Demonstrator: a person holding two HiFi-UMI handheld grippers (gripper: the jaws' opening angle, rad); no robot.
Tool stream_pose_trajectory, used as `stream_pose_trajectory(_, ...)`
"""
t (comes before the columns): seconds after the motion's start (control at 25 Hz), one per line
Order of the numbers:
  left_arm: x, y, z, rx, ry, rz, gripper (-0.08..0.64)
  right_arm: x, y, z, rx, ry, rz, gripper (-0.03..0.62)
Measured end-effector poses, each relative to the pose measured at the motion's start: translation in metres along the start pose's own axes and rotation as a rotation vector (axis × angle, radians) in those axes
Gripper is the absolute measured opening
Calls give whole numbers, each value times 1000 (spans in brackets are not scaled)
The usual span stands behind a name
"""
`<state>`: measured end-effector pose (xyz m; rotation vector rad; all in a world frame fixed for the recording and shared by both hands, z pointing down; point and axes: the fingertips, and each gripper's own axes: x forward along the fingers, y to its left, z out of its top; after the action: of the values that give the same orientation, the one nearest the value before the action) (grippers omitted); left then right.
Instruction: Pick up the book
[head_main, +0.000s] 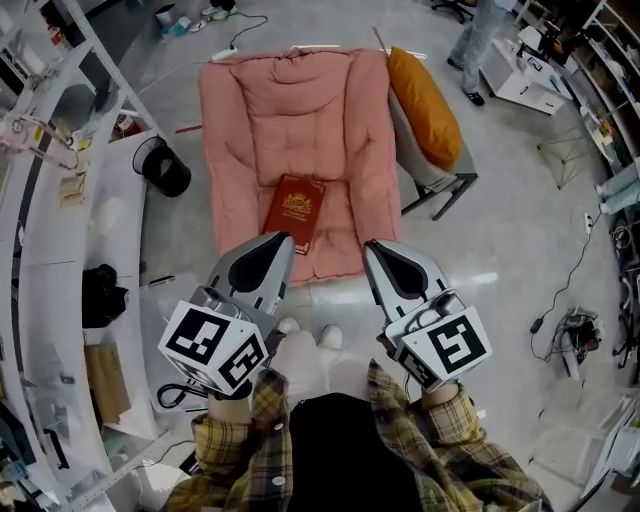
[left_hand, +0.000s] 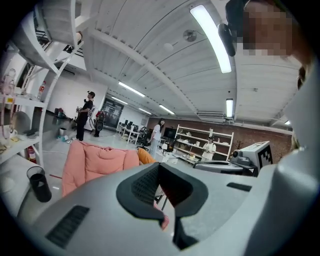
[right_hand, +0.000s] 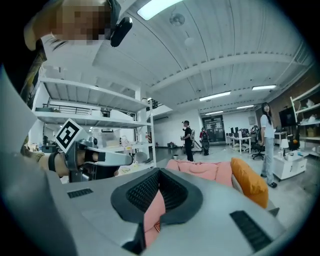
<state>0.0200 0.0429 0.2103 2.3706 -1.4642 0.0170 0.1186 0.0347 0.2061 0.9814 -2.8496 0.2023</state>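
Room: we stand on a pale glossy workshop floor (head_main: 500, 250), with a long white shelving bench (head_main: 50, 260) along the left edge and cables trailing on the floor at the right.
Chair: a wide pink quilted lounge chair (head_main: 300, 100) fills the middle of the head view, its seat facing us.
Pillow: a plump orange pillow (head_main: 425, 105) leans on the chair's right side.
Sleeves: our yellow plaid sleeves (head_main: 235, 440) show at the bottom edge.
Left gripper: the grey two-jaw left gripper (head_main: 278, 243) is held level above the chair's front edge; its jaws are pressed together with nothing between them.
Right gripper: the matching right gripper (head_main: 378, 248) sits beside it, well apart from the left; we see its jaws drawn together, only a thin slit showing pink cushion, and nothing gripped.
Book: the dark red hardcover book with a gold emblem (head_main: 295, 212) lies flat on the chair's seat, just ahead of the left gripper's tip, and we see neither gripper holding it.
Bin: a small round black bin (head_main: 166, 170) stands on the floor between chair and bench.
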Motion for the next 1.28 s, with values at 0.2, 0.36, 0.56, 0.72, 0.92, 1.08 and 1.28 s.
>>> stream_pose_trajectory(0.2,17,35,3,-9,24,39,3,45,-7,1,17,1,52,17)
stream_pose_trajectory(0.36,41,66,15,-3,27,37,3,84,-20,8,15,-3,65,17)
stream_pose_trajectory(0.56,73,109,38,4,27,19,3,136,-42,23,6,-13,42,17)
stream_pose_trajectory(0.72,93,140,48,6,41,-7,3,172,-55,31,1,-21,14,17)
stream_pose_trajectory(0.92,115,163,45,-1,78,-39,3,203,-71,27,3,-9,-21,17)
stream_pose_trajectory(1.08,129,177,35,-36,108,-47,3,219,-78,18,30,27,-9,17)
stream_pose_trajectory(1.28,148,187,13,-91,141,-58,5,228,-91,-4,57,77,26,17)
